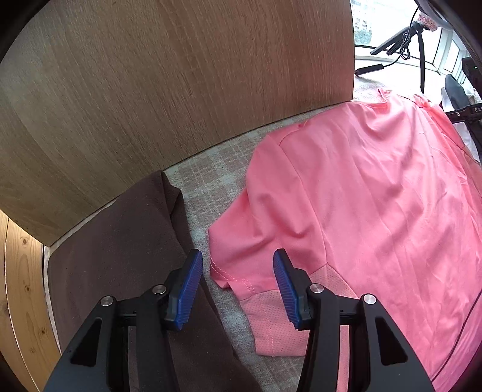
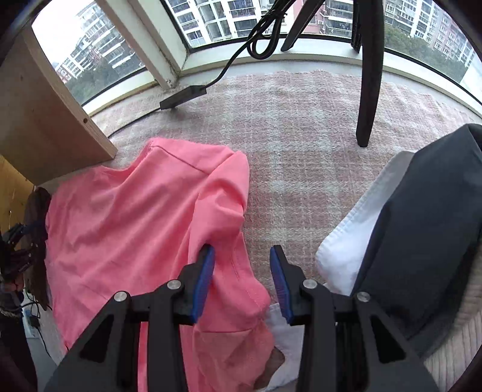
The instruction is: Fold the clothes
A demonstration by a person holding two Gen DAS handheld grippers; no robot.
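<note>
Left hand-held gripper (image 1: 238, 286) gapes over pink shirt's sleeve (image 1: 241, 241), apparently not touching; brown cloth (image 1: 126, 241) beside.

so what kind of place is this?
Likely a high-rise flat's bay-window nook: curved windows facing apartment blocks, a plaid blanket spread on the ledge, and a pink T-shirt laid out beside a wooden cabinet panel.

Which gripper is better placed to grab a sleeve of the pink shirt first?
Probably left. The left gripper is open with the pink short-sleeved shirt's sleeve hem between its fingers; the right gripper is open over bunched fabric.
</note>
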